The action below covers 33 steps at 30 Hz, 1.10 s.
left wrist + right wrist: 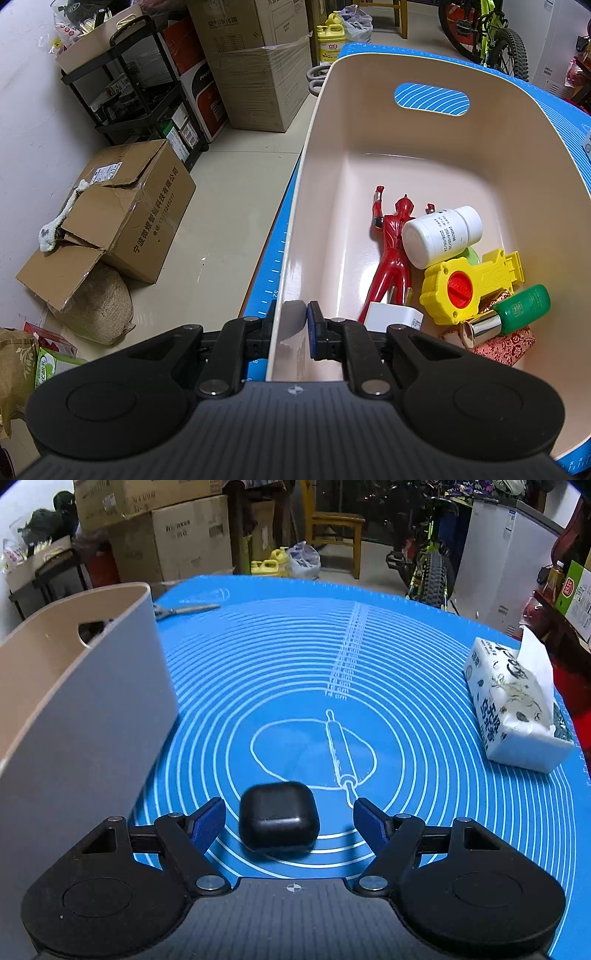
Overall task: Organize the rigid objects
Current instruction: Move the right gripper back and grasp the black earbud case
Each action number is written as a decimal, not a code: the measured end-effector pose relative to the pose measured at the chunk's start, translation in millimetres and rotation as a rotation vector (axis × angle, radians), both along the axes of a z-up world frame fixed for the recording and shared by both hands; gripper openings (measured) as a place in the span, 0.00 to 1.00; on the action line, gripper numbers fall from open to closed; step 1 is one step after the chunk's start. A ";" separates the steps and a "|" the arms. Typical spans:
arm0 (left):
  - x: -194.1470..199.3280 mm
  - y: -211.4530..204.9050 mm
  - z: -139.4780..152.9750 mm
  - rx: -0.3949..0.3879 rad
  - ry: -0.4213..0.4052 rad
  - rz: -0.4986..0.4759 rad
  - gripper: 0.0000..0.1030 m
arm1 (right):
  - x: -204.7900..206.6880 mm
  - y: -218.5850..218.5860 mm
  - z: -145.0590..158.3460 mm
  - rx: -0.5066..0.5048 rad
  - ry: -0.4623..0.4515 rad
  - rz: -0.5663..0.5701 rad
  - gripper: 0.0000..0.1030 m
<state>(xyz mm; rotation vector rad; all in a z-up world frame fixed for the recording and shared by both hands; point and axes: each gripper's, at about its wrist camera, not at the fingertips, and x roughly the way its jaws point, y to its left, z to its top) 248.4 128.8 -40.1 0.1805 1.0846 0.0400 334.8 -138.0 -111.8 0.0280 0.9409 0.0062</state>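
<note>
**Right gripper [289, 821] poised over case**

Jaws apart, straddling black case [279, 818] on mat [406, 686], pads clear of both sides. Left gripper [291, 325] clamped on bin [291, 229] wall. Step: pickup. Next: close squarely, lift, carry left into bin.

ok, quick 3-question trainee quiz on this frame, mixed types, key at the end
1. True or false: the left gripper is shut on the near wall of the beige bin.
2. Which item sits between the right gripper's open fingers on the blue mat?
A. tissue pack
B. black earbud case
C. scissors
3. Fill in: the white bottle in the bin lies partly on the red ____.

Key
1. True.
2. B: the black earbud case; no pad touches it. The tissue pack and scissors lie further off.
3. Figure: the red figure.
</note>
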 end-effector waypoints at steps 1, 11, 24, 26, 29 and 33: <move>0.0 0.0 0.0 0.000 0.000 0.000 0.16 | 1.0 0.3 -2.7 -0.007 0.002 0.002 0.78; 0.0 -0.1 0.1 0.000 0.000 0.000 0.16 | -4.6 7.0 -11.4 -0.017 -0.019 0.014 0.61; -0.4 0.0 -0.3 -0.001 0.000 0.000 0.16 | -16.5 13.9 18.0 -0.037 -0.082 0.013 0.52; -0.5 -0.3 -0.2 -0.001 0.000 0.001 0.16 | -19.8 16.5 29.9 -0.030 -0.108 0.014 0.52; -0.4 0.0 -0.2 -0.001 0.000 0.001 0.16 | -26.0 21.7 49.3 -0.023 -0.151 0.019 0.52; -0.7 0.0 -0.6 -0.001 0.000 0.002 0.16 | -34.0 25.8 72.4 -0.001 -0.213 0.017 0.52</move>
